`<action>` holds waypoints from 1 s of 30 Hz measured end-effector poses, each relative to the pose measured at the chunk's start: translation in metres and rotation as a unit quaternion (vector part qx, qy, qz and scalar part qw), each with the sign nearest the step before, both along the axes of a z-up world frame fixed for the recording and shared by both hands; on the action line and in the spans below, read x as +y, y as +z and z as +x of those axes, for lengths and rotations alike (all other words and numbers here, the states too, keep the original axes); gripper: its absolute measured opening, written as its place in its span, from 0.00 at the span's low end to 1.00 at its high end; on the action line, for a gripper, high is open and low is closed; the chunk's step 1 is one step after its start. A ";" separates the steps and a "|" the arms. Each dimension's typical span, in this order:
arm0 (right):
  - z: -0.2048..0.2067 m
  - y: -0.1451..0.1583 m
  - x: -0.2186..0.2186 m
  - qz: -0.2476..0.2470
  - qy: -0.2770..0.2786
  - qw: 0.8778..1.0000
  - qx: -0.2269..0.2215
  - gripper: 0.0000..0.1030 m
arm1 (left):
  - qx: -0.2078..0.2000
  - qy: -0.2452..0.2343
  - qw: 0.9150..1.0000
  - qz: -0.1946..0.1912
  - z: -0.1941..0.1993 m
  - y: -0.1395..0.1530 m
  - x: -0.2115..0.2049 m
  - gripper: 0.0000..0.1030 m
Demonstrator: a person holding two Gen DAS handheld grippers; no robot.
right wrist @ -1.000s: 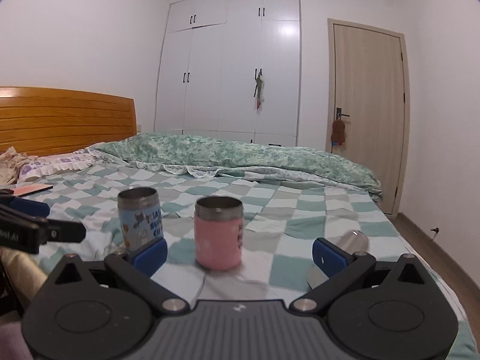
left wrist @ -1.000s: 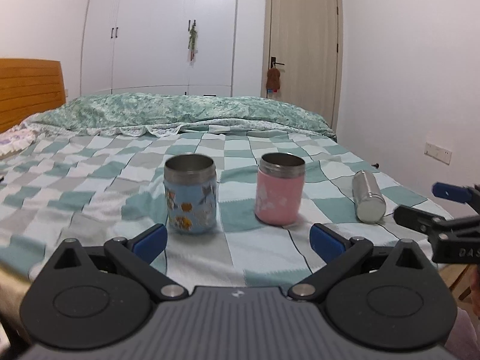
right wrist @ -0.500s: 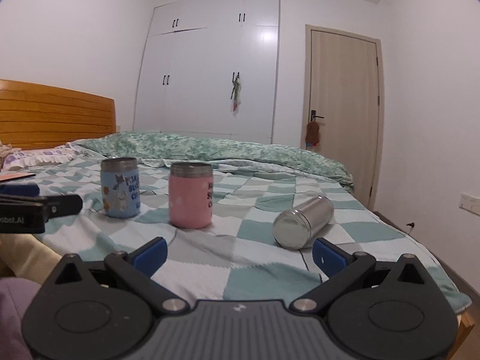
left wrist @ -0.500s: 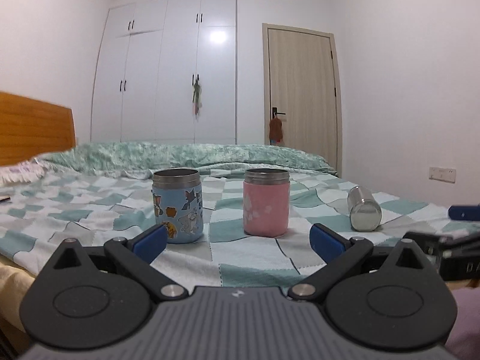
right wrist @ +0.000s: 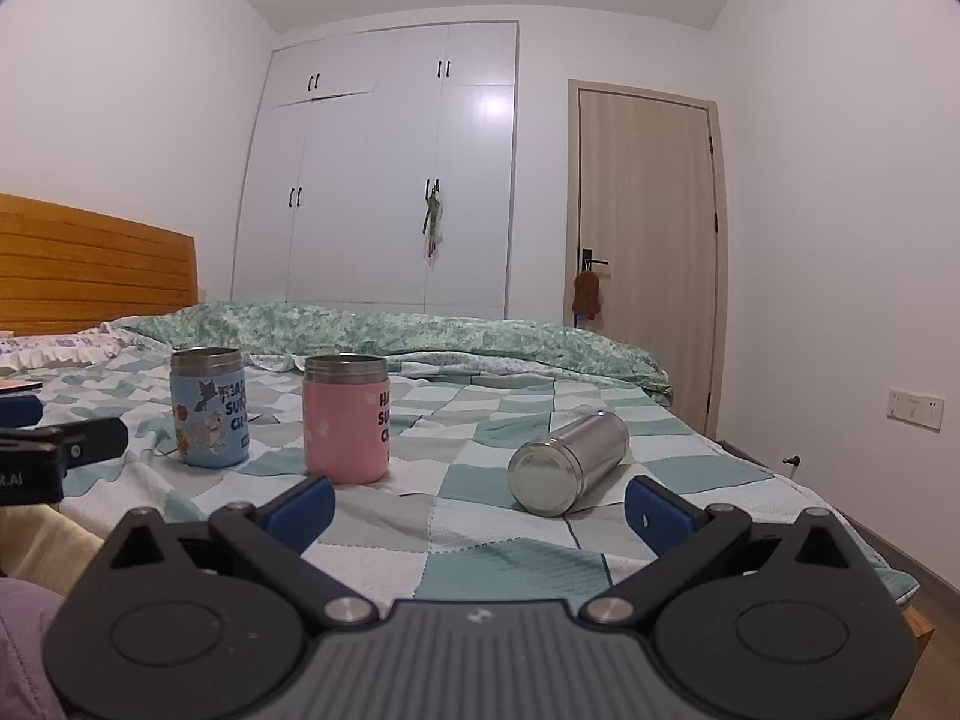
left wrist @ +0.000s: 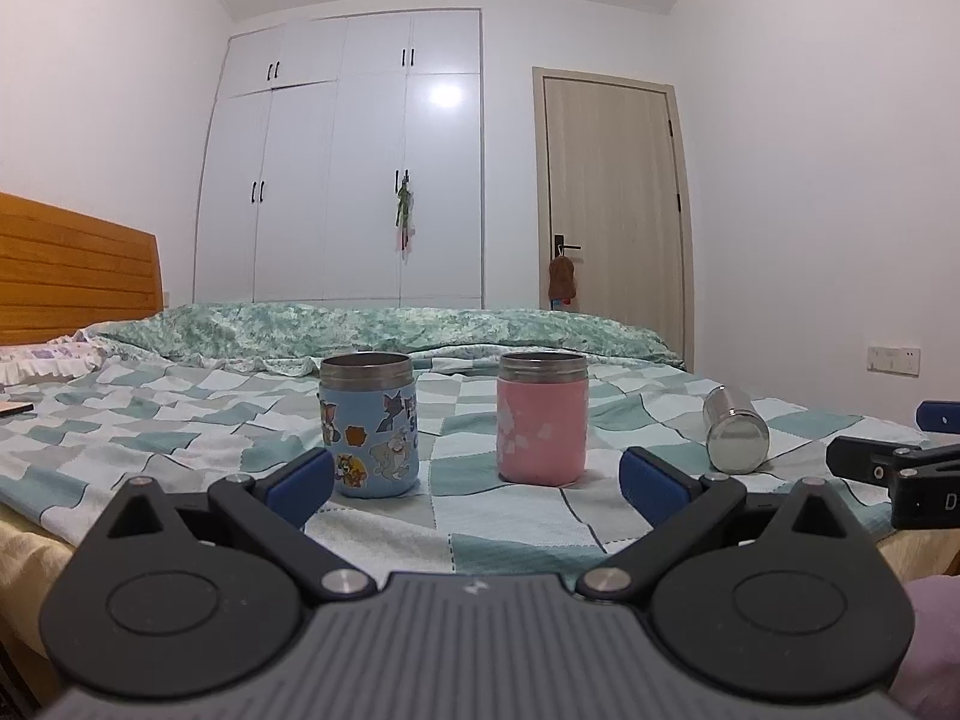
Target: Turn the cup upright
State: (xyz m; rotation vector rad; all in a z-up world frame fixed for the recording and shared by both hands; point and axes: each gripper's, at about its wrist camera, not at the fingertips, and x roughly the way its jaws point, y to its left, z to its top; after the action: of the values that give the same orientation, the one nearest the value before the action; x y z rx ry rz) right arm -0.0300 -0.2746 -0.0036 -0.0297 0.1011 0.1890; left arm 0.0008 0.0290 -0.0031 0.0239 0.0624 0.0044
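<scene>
A plain steel cup (right wrist: 567, 461) lies on its side on the checked bedspread, base end towards me; it also shows in the left wrist view (left wrist: 733, 437) at the right. A blue cartoon cup (left wrist: 369, 422) and a pink cup (left wrist: 542, 417) stand upright to its left; both also show in the right wrist view, blue (right wrist: 209, 407) and pink (right wrist: 346, 418). My right gripper (right wrist: 479, 507) is open and empty, just short of the steel cup. My left gripper (left wrist: 477, 480) is open and empty, in front of the two upright cups.
The bed (left wrist: 180, 438) has a rumpled green quilt (left wrist: 372, 330) at the back and a wooden headboard (left wrist: 72, 276) on the left. Behind stand a white wardrobe (right wrist: 384, 180) and a closed door (right wrist: 648, 252). The bed's right edge drops to the floor (right wrist: 936, 618).
Both grippers have dropped lower and tilted up, so the cups appear nearer eye level. The right gripper has swung right and now faces the lying steel cup. The cups have not moved.
</scene>
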 end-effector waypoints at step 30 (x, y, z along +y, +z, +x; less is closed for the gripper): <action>-0.005 -0.002 0.003 -0.001 -0.001 1.000 -0.011 1.00 | -0.011 -0.007 1.000 0.002 -0.006 0.000 -0.003 1.00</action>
State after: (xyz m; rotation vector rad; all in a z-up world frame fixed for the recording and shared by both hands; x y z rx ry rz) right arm -0.0349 -0.2720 -0.0059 -0.0344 0.0785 0.1865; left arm -0.0049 0.0256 -0.0027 0.0289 0.0397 -0.0087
